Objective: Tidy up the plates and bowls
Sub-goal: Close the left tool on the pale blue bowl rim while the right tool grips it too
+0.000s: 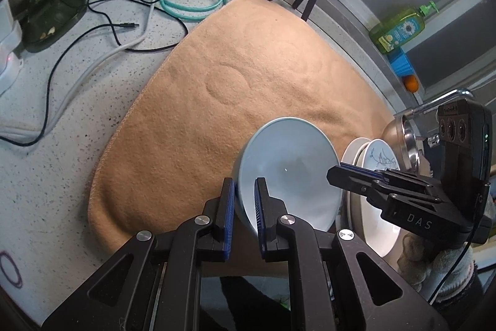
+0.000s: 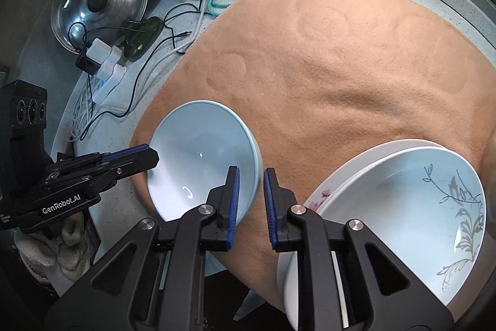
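Your left gripper [image 1: 243,200] is clamped on the rim of the glossy pale blue bowl [image 1: 288,172], tilted above the near edge of the fuzzy tan towel [image 1: 217,101], whose nap carries round dents. Your right gripper [image 2: 251,200] hangs unclenched just beside that bowl, its ribbed blue pads [image 2: 270,207] gripping nothing. The stacked white floral plates [image 2: 387,207] are cut off at the frame's edge, on the speckled tabletop [image 1: 46,176] strewn with cables [image 1: 124,30].

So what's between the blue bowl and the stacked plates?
Only bare tan towel, seen in the right wrist view, between the blue bowl and the stacked plates.
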Motion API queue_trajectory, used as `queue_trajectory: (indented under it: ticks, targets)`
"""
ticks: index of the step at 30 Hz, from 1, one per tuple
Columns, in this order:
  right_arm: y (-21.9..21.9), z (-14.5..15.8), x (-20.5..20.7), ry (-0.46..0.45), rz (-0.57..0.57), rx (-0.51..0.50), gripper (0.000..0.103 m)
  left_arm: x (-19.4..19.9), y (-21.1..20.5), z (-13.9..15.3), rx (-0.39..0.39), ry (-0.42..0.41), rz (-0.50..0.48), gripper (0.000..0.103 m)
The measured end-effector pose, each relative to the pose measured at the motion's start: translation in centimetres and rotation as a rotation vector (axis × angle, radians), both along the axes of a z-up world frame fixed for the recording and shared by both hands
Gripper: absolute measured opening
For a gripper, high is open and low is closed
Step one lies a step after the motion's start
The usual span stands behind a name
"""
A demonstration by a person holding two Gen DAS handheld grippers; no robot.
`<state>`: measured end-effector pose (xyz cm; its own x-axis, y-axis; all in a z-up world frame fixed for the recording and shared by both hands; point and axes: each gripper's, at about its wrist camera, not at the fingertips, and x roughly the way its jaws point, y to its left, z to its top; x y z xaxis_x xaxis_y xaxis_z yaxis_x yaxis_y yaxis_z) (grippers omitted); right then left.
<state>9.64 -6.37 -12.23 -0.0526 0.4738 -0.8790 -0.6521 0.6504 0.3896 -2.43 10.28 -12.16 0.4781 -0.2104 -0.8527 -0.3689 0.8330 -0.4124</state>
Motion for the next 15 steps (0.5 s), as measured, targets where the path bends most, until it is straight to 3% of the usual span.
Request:
queue_trajectory:
  ticks: [15]
  targets:
    - [-0.24,-0.76,-0.14,0.023,0.004,-0.011,0.009,0.22,-0.33,-0.85,0.003,0.013,-0.006,0.009]
